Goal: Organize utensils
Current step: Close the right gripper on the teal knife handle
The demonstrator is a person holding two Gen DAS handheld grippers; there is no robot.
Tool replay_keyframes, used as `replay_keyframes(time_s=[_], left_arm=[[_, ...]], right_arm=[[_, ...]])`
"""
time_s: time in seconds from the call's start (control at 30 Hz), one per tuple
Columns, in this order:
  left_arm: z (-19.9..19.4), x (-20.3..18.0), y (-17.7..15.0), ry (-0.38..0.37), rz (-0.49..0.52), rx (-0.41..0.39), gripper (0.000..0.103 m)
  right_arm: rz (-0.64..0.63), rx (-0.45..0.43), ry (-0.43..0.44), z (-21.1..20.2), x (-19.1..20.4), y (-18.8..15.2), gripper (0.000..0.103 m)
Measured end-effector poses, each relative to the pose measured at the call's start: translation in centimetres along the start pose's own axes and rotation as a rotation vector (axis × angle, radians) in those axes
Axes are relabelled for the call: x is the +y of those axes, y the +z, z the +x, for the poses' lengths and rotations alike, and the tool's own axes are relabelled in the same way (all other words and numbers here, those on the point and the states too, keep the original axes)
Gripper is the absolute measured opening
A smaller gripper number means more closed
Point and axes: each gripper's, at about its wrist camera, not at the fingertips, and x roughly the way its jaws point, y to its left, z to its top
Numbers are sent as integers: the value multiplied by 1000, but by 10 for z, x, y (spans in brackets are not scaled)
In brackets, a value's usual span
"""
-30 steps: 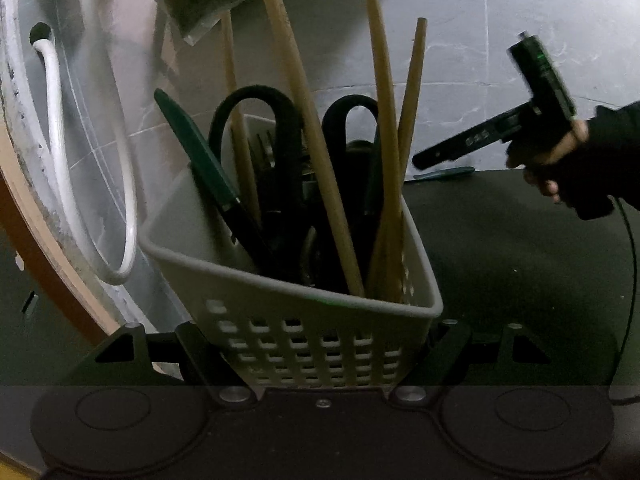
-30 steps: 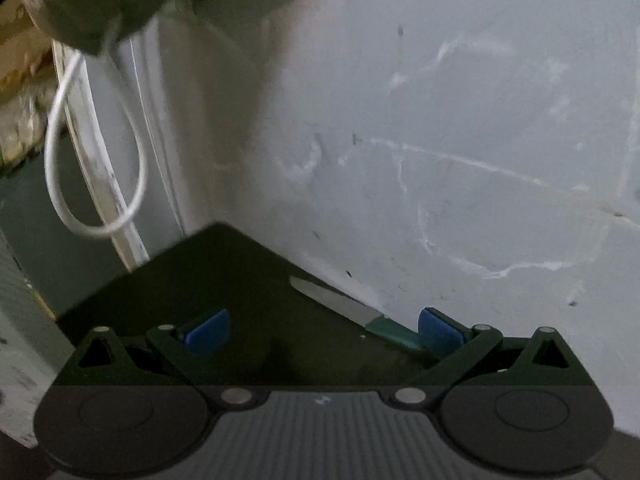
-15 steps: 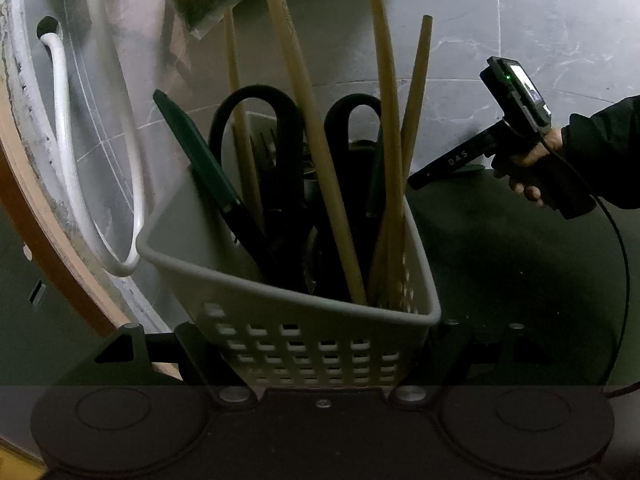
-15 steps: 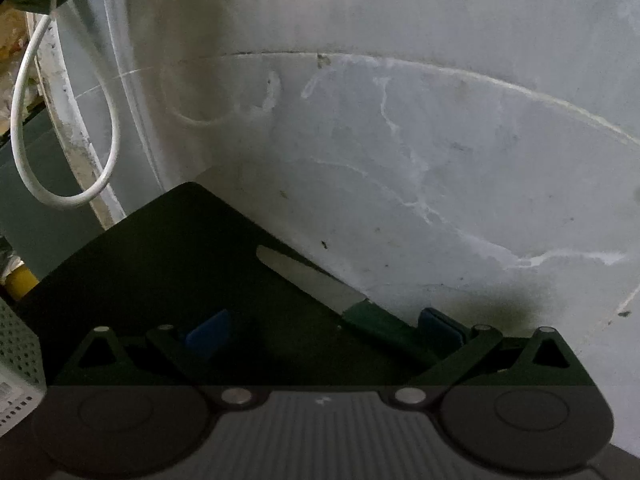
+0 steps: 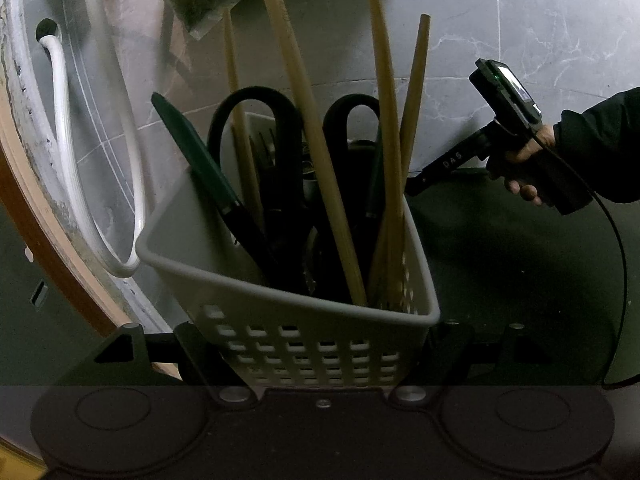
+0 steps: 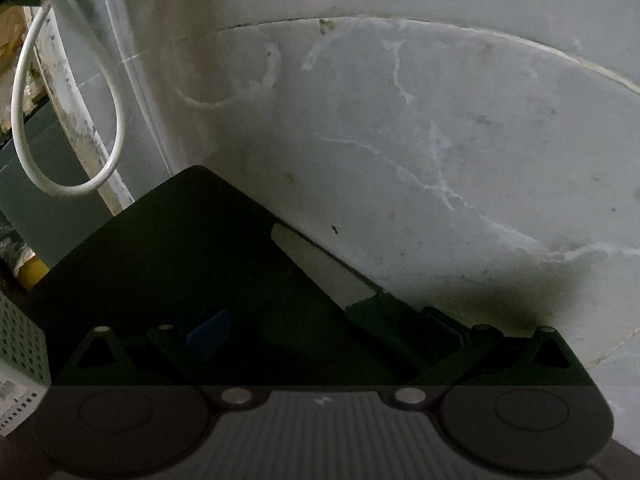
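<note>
1. The knife (image 6: 340, 276), with a pale blade and a dark green handle, lies flat on the dark mat (image 6: 168, 248), along the mat's edge next to the pale marbled floor (image 6: 440, 140).
2. The right gripper (image 6: 324, 330) sits low over the mat with its jaws spread wide; the knife's handle lies between its blue pads (image 6: 208, 334), close to the right-hand one, and neither pad presses on it.
3. A person's hand (image 5: 528, 168) in a dark sleeve holds that gripper, seen from the left wrist view to the right of the basket.
4. The left gripper (image 5: 312, 344) is clamped on the white perforated basket (image 5: 288, 320), which stands on the same mat, well apart from the knife.
5. The basket holds wooden utensils (image 5: 316, 160), black-handled scissors (image 5: 256, 120) and a green-handled tool (image 5: 188, 148), all standing on end.
6. Left of the basket a white hose (image 5: 68, 168) loops down the wall.
</note>
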Motion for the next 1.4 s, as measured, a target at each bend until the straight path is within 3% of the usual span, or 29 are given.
replay_keyframes(time_s=[0.43,0.6,0.73,0.8,1.07,1.3,1.4], left_arm=[[0,1,1,-2,-1,-9,82],[0,1,0,-2,0,-12,83],[0,0,-1,-2,-1,-16,83],[0,0,-1,-3,0,-18,83],[-1,0,-2,-9,6,-26,82],[-2,1,-4,-14,8,-34,82],[-2,1,-4,-15,9,-37,82]], right_arm=[[40,32,56,-14,-5,-8,103],[103,-14,15,-13,-12,-9,102],[106,-43,24,-17,-9,-17,94],[84,-53,26,-20,-4,-24,90],[106,-28,110,-41,31,-49,90],[148,25,272,-59,75,-73,93],[57,4,238,-71,87,-73,93]])
